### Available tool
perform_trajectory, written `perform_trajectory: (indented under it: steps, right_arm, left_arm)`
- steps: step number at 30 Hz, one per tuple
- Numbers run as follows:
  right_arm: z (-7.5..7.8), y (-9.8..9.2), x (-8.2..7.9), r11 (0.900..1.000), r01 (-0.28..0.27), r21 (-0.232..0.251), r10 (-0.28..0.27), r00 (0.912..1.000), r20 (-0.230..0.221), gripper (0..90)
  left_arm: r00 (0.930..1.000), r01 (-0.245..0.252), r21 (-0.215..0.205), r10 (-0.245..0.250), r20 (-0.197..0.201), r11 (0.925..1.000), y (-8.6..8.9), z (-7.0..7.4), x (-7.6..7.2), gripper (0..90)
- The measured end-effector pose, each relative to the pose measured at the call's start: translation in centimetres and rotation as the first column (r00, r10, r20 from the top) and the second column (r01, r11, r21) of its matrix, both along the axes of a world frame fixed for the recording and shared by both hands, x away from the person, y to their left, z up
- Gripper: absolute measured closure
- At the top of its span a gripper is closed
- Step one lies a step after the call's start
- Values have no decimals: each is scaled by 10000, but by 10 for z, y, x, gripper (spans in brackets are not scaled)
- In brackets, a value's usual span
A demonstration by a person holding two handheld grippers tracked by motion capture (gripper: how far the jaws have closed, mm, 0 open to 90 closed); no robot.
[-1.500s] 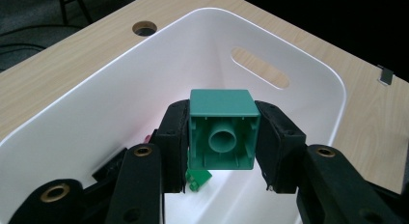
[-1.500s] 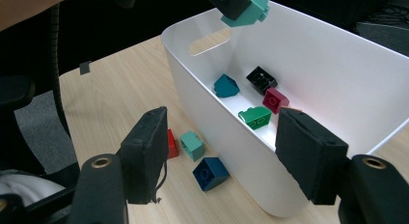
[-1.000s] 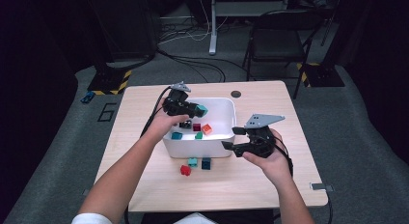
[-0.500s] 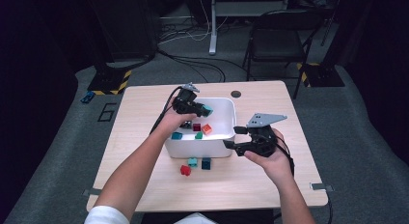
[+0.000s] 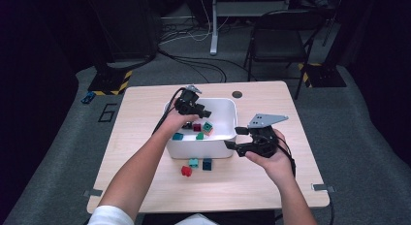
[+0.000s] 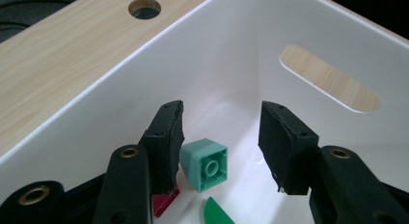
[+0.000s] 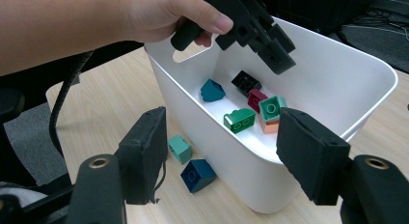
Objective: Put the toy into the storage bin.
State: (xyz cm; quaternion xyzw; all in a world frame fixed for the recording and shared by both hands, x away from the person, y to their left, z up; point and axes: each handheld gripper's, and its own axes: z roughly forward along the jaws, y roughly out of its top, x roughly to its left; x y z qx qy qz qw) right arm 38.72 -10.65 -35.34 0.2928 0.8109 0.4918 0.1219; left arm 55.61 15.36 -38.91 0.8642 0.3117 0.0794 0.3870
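My left gripper [image 5: 206, 112] hangs over the white bin [image 5: 228, 101]. Its jaws have just been opening and now stand apart. In the left gripper view a teal brick [image 6: 205, 163] shows between the left gripper's [image 6: 221, 110] pads with neither pad pressing on it. That teal brick [image 7: 271, 108] rests on an orange brick [image 7: 267, 126] inside the bin [image 7: 231, 156]. My right gripper [image 5: 232, 137] is open just outside the bin's near right corner, with nothing between its fingers. Its own view shows the right gripper [image 7: 222, 120] facing the bin wall.
The bin also holds a black brick [image 7: 246, 81], a dark red one [image 7: 257, 97], a green one [image 7: 239, 120] and a blue-green one [image 7: 212, 90]. On the table in front of the bin lie a red brick [image 5: 186, 171], a teal brick [image 5: 194, 162] and a dark blue brick [image 5: 207, 164].
My left gripper has moved right and down over the bin and its jaws have spread. The teal brick now lies in the bin. The right gripper has stayed put.
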Motion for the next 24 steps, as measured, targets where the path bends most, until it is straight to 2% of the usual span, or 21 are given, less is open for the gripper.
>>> perform_trajectory:
  steps: [2,4,6,14,18,19,21,23,24]
  right_arm:
    - [0,-1,0,10000,8,46,-9,10000,7,350]
    - [0,-1,0,10000,21,67,-21,10000,16,349]
    - [0,-1,0,10000,46,37,-46,10000,17,350]
    - [-1,0,1,10000,61,-2,-61,10000,-23,350]
    - [-2,0,1,10000,70,-36,-70,10000,-22,350]
    - [-1,0,1,10000,71,-23,-71,10000,-15,350]
    - [-1,0,1,10000,71,-13,-71,10000,-6,350]
    - [-1,0,1,10000,93,-16,-93,10000,-24,350]
    - [-1,0,1,10000,93,-16,-93,10000,-24,350]
  left_arm:
    - [9998,-127,-224,130,163,9997,7,11,-6,492]
    - [9994,-227,-354,236,238,9991,9,14,-9,490]
    - [9988,-210,-308,223,431,9993,16,23,-14,479]
    - [9954,182,-787,-106,949,9967,39,50,-43,466]
    - [9937,307,-1213,-172,1111,9921,48,61,-58,429]
    - [9919,438,-1350,-269,1243,9899,52,66,-67,427]
    - [9919,449,-1396,-276,1240,9892,54,68,-72,425]
    - [9921,370,-1359,-200,1239,9900,60,72,-86,426]
    - [9921,370,-1359,-200,1239,9900,60,72,-86,428]
